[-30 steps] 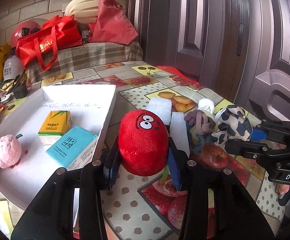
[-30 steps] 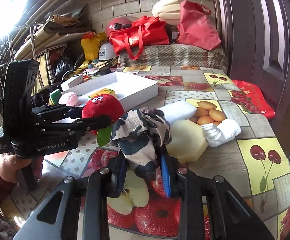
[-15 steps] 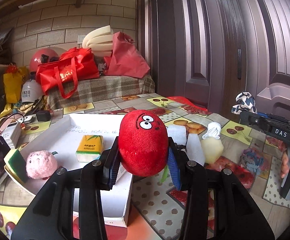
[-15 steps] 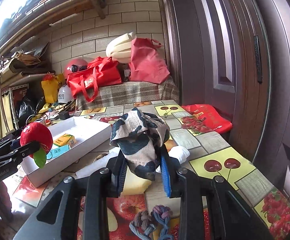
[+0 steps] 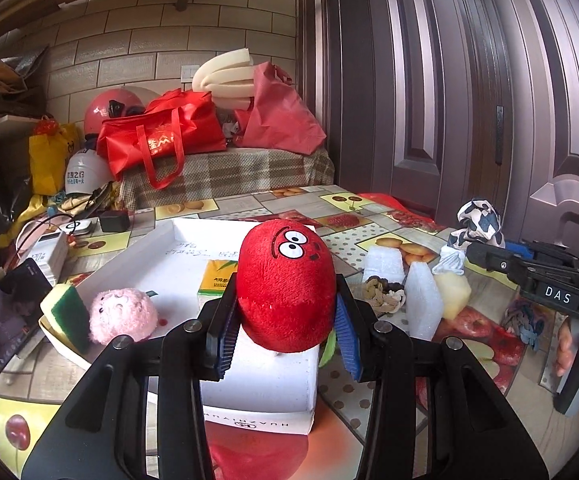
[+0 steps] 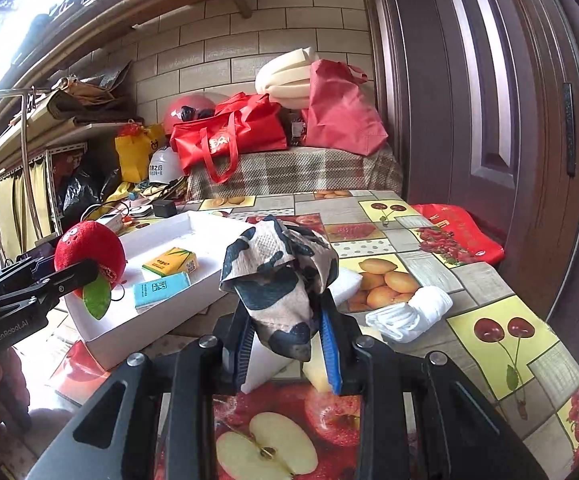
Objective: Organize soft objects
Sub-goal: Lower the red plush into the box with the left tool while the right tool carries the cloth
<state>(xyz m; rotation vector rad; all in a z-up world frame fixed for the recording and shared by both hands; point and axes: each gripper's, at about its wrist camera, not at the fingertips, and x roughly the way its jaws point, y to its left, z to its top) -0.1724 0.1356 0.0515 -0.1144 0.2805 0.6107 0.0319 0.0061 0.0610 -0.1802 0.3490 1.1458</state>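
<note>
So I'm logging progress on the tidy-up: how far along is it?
Partly done. The white box already holds a pink plush, a sponge, a yellow tissue pack and a blue tissue pack. In hand: the left gripper grips a red plush over the box; the right gripper grips a cow-print cloth. Left on the table: white socks, foam blocks and a knotted rope.

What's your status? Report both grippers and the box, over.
Left gripper shut on red plush, above white box. Right gripper shut on cow-print cloth. Tissue packs already in the box.
</note>
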